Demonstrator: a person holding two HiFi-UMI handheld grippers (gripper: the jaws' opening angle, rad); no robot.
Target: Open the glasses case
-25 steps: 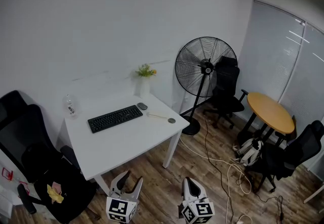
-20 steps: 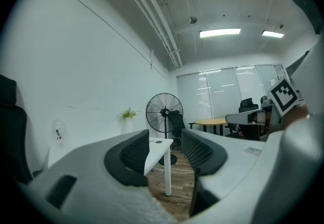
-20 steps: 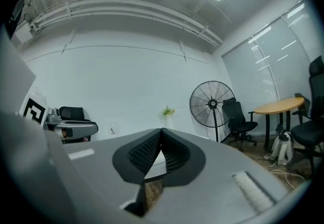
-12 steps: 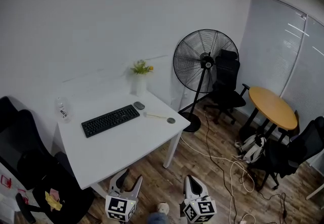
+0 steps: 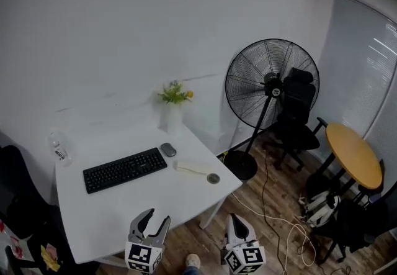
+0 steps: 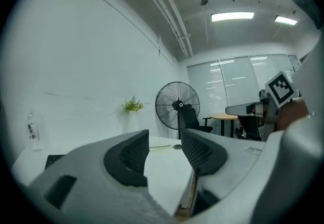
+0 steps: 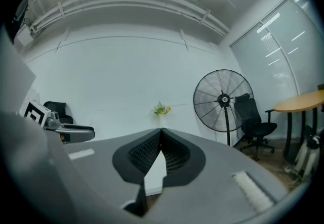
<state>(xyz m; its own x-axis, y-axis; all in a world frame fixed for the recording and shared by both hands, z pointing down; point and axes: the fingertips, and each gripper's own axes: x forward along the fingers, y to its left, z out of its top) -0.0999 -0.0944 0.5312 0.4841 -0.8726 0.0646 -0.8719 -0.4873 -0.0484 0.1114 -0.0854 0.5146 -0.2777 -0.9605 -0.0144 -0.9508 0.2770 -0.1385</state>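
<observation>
1. The white, smooth, rectangular worktop [image 5: 142,205] stands against a plain white wall.
2. The case [image 5: 193,168], 1 pale, long, flat shape, lies shut near the worktop's right edge, between the mouse [image 5: 168,150] and a small round grey disc [image 5: 213,178].
3. 1 black keyboard [image 5: 124,169] lies to the left of the 1 grey oval mouse.
4. 1 white vase [image 5: 173,117] of green and yellow sprigs stands at the back edge, and 1 clear bottle [image 5: 58,148] stands at the back left corner.
5. The left tool [image 5: 156,216] hovers over the near edge with its 2 ribbed dark pads spread apart and nothing between them [image 6: 164,142].
6. The right tool [image 5: 236,221] hangs off the worktop over the wood-plank floor [image 5: 260,230]. Its 2 ribbed pads are pressed together at the tips, with nothing in them [image 7: 161,134].
7. Both tools are well apart from the case.
8. 1 black wire-cage fan [image 5: 271,83] stands on the right, with 1 round wooden table [image 5: 353,154] beyond it.
</observation>
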